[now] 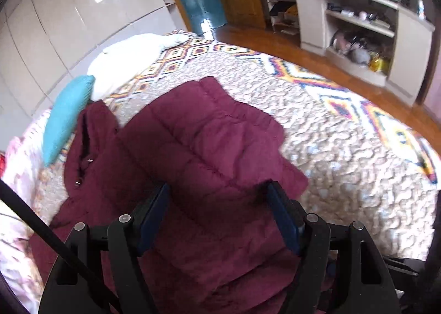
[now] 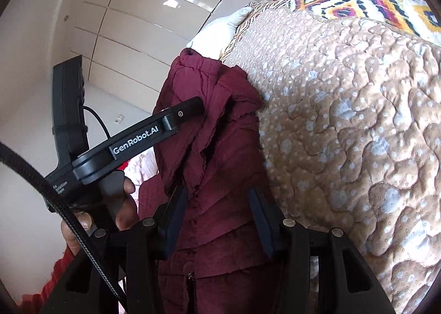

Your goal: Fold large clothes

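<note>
Left gripper: jaws spread wide, blue pads apart, nothing clamped between them. It hovers directly over the maroon puffer jacket, which fills the gap between the fingers and runs forward, away from the tool.

Right gripper: jaws likewise parted, no fabric pinched that can be seen. In the right wrist view the jacket lies straight ahead along the finger axis, and the left gripper body, marked GenRobot.AI, reaches in from the left with its tip at or against a bunched fold; actual contact cannot be confirmed. The person's left hand grips that tool's handle.

Key relation: the jacket's long axis runs roughly parallel to both finger axes, extending away from the tools toward the elasticated cuff at the far end. Both grippers are close to it; the left sits over the broad quilted panel, the right near the lower front closure.

Garment condition: quilted in horizontal channels, thick, partly folded, with one sleeve laid over the body and the hood lying to the left beside a teal pillow. It rests on a beige quilted bedspread with a patterned border.

Judgement: folding appears part done; the padding will likely spring back, so the next grasp should take a full edge
</note>
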